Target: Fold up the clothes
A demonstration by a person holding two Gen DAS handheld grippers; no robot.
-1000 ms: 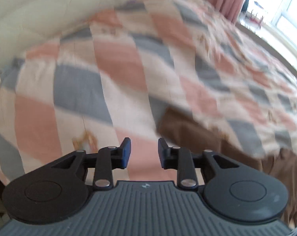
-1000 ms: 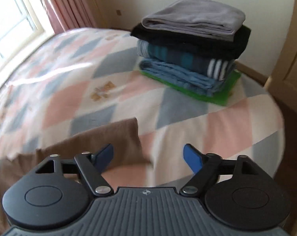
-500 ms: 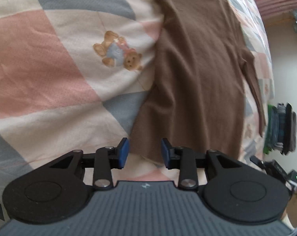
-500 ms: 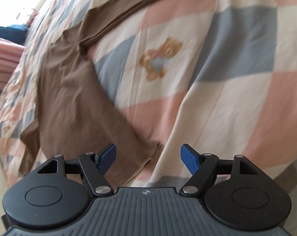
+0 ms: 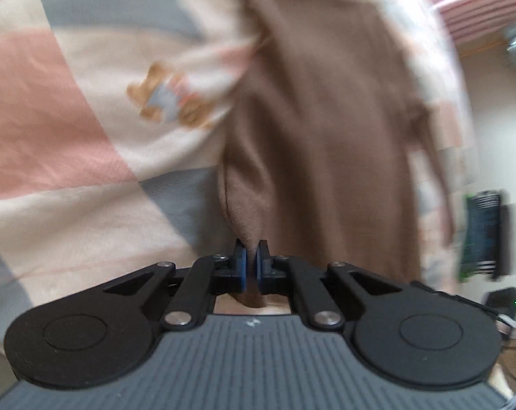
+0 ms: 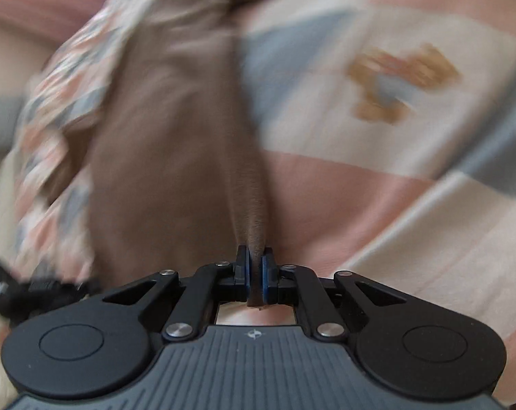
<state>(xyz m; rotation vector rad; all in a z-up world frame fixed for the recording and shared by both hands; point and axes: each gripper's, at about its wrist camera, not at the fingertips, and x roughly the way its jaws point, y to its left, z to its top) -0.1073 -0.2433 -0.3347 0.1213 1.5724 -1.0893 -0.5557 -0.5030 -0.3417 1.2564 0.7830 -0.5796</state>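
Checkered bed [image 5: 70,143] fills both frames; left gripper [image 5: 250,266] and right gripper [image 6: 254,273] each have jaws clamped on the brown shirt [image 5: 326,143] at lower centre.

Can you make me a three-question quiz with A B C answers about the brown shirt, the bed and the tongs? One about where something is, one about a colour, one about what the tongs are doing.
1. Where does the brown shirt lie?
A. on the checked bedspread
B. on a chair
C. on the floor

2. What colour are the pads of the left tongs?
A. red
B. blue
C. yellow

3. What are the right tongs doing?
A. wide open
B. shut on nothing
C. shut on the shirt

Answers:
1. A, the bedspread shows on both sides of the shirt.
2. B, blue strips line the inner faces.
3. C, brown cloth is pinched between the pads.
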